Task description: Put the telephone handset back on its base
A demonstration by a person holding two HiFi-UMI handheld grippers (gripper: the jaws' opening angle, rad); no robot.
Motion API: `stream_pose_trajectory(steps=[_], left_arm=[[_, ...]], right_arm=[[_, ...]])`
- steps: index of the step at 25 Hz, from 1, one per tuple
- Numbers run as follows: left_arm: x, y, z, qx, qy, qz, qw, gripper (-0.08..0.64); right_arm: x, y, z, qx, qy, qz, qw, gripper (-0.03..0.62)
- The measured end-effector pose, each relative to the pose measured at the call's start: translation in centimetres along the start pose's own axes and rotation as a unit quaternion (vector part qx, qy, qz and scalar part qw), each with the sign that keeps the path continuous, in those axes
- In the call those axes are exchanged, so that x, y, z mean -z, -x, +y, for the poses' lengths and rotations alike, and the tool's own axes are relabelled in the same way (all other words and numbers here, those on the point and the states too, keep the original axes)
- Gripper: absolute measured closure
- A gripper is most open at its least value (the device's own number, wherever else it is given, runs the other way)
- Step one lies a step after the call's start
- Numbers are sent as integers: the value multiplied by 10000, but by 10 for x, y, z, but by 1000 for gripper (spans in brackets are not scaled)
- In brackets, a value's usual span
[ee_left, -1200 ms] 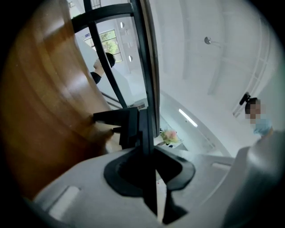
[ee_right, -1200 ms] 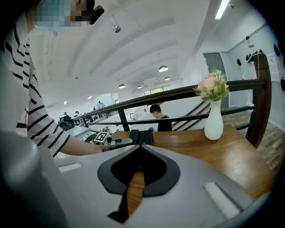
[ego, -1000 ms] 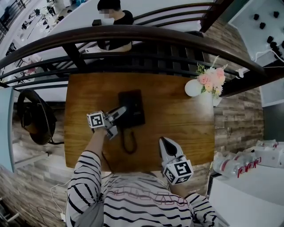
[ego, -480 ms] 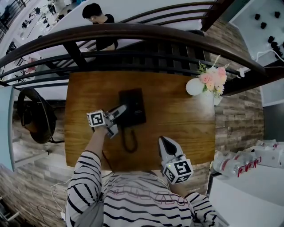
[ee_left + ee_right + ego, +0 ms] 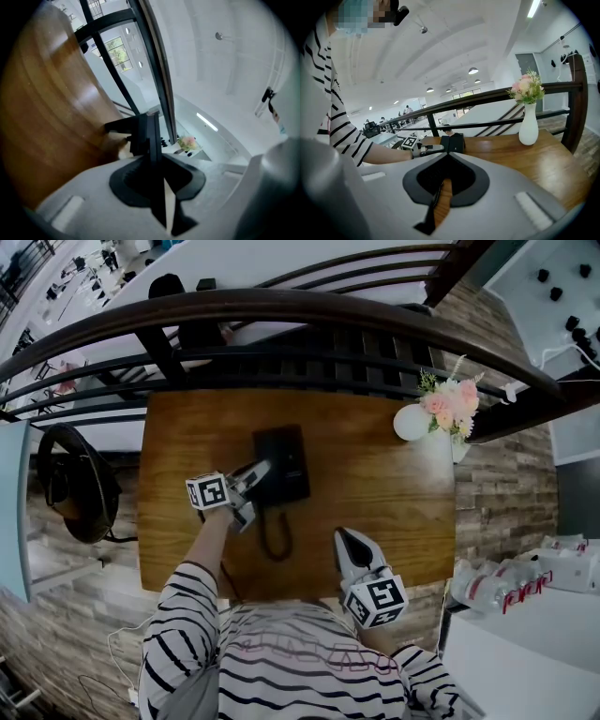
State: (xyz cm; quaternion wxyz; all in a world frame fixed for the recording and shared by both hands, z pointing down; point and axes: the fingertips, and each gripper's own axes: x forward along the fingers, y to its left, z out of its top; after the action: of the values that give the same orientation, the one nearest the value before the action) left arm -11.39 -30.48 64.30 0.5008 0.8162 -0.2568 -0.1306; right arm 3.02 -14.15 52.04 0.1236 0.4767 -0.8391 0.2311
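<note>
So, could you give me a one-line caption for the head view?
Seen from above, the left gripper grips the handset at the black telephone on a wooden table; the right gripper hovers apart.

left hand-held gripper [image 5: 257, 478]: touching telephone [image 5: 287, 463] | right hand-held gripper [image 5: 343, 537]: near table [image 5: 384, 488] edge

The head view looks steeply down on the table [image 5: 375, 521] from above. The left gripper view, rolled sideways, sits close against the handset [image 5: 153, 136], facing the railing [image 5: 157, 70]. The right gripper view looks across from the near edge. All three share the telephone [image 5: 281, 460].
</note>
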Motion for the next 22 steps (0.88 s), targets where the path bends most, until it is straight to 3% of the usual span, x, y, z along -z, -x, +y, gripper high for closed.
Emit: stream_pose_trajectory(steps=[3, 9, 16, 22], left_arm=[[1, -2, -9, -90, -332, -59, 9994, 479], [4, -6, -11, -279, -535, -119, 9981, 472], [1, -5, -9, -190, -382, -247, 9988, 439], [0, -1, -14, -310, -567, -230, 9976, 389]], right_arm=[[0, 7, 1, -12, 6, -21, 10000, 591], [2, 14, -2, -32, 3, -35, 10000, 591], [2, 14, -2, -41, -21, -5, 10000, 590], [2, 13, 2, -57, -13, -2, 10000, 591]])
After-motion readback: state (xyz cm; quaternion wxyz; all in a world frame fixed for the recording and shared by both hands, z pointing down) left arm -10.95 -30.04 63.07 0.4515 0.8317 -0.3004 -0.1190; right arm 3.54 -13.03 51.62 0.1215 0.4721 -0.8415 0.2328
